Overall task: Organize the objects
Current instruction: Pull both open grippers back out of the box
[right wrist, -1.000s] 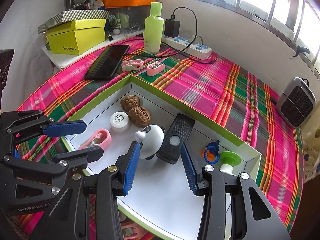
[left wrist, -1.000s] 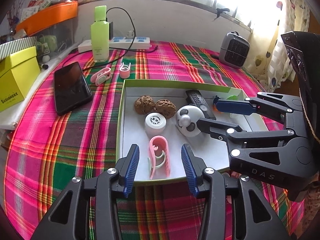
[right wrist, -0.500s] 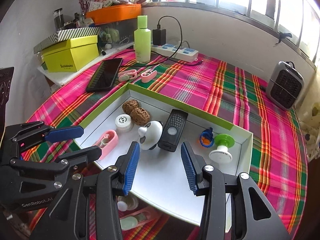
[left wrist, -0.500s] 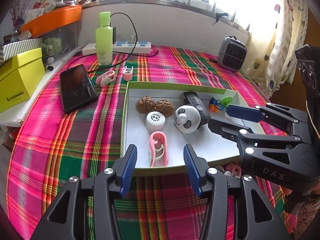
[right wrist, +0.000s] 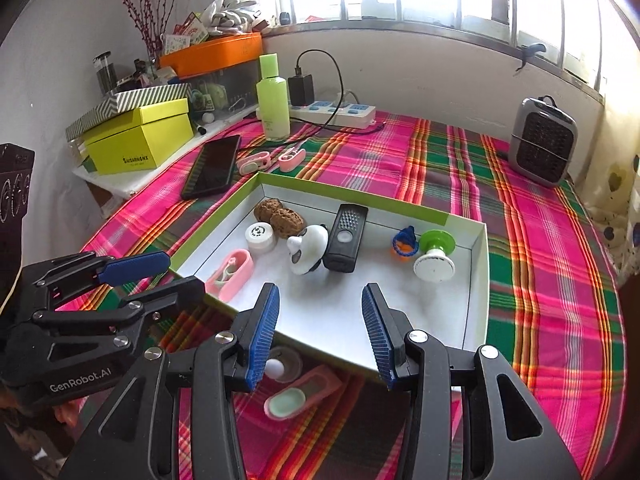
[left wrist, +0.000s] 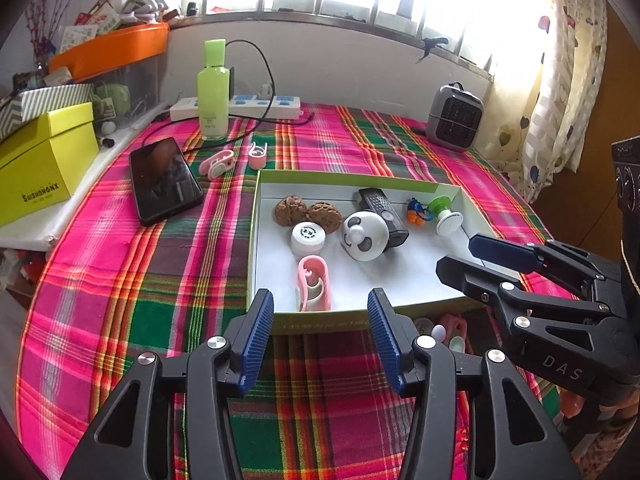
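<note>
Both tools stood released with nothing between their pads: the left tool (left wrist: 320, 336), marked "GenRobot.AI", and the right tool (right wrist: 320, 330), marked "DAS". The tray (left wrist: 344, 179) lay on the counter (left wrist: 120, 280), holding walnuts (left wrist: 306, 211), a panda (left wrist: 365, 236), a remote (left wrist: 380, 208) and a pink case (left wrist: 314, 288). The yellow box (left wrist: 44, 168) at the left read "SHISHANGNX"
</note>
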`<state>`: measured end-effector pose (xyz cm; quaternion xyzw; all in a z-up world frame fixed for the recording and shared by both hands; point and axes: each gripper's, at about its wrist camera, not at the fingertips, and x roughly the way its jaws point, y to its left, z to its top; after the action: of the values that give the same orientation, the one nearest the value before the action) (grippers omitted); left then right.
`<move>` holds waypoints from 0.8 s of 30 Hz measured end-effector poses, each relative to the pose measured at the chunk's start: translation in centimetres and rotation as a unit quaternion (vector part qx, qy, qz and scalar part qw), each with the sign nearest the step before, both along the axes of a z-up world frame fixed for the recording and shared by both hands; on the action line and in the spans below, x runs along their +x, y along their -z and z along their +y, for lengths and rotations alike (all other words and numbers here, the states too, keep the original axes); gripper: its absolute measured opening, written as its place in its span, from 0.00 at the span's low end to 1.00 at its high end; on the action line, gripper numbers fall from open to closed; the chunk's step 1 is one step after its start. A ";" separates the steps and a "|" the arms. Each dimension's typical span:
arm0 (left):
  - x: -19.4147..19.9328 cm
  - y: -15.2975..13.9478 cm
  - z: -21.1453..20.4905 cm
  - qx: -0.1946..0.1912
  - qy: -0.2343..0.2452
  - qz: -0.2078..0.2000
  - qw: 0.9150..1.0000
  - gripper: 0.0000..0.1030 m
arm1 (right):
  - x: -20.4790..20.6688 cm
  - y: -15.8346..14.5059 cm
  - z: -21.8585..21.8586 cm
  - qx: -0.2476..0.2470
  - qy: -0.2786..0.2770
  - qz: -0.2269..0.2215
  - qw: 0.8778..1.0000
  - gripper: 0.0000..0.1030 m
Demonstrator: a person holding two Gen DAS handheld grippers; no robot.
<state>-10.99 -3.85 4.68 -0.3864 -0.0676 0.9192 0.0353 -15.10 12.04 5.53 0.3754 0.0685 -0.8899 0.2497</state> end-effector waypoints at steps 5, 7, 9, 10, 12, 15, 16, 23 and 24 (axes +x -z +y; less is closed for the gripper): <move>0.8 -0.1 -0.2 0.009 0.000 0.005 1.000 0.47 | 1.3 -0.1 0.6 -0.017 0.015 0.002 1.000 0.43; 1.0 0.0 -0.2 0.012 0.001 0.003 1.000 0.47 | 2.0 -0.1 0.7 -0.021 0.017 0.003 1.000 0.43; 1.3 0.2 -0.1 0.013 0.005 0.002 1.000 0.47 | 2.5 0.0 0.9 -0.022 0.023 0.004 0.999 0.43; 1.4 0.4 0.0 0.014 0.005 0.000 1.000 0.47 | 2.8 0.1 1.0 -0.023 0.025 0.004 0.999 0.43; 1.6 0.6 0.1 0.016 0.008 -0.004 1.000 0.47 | 3.2 0.4 1.2 -0.027 0.030 0.000 0.999 0.43; 1.9 0.9 0.3 0.017 0.011 -0.006 1.000 0.47 | 3.9 0.9 1.3 -0.023 0.036 -0.002 0.999 0.43; 2.0 1.0 0.3 0.017 0.013 -0.008 1.000 0.47 | 4.1 1.1 1.4 -0.022 0.042 -0.004 0.999 0.43; 2.5 1.5 0.6 0.021 0.022 -0.016 0.999 0.47 | 4.9 2.6 1.7 -0.024 0.049 -0.026 0.998 0.44; 2.5 1.6 0.6 0.023 0.024 -0.017 0.999 0.47 | 5.0 2.8 1.7 -0.023 0.051 -0.028 0.998 0.44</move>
<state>-8.44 -3.22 3.04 -0.4030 -0.0799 0.9094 0.0644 -10.13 13.70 2.77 0.3976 0.0214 -0.8918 0.2147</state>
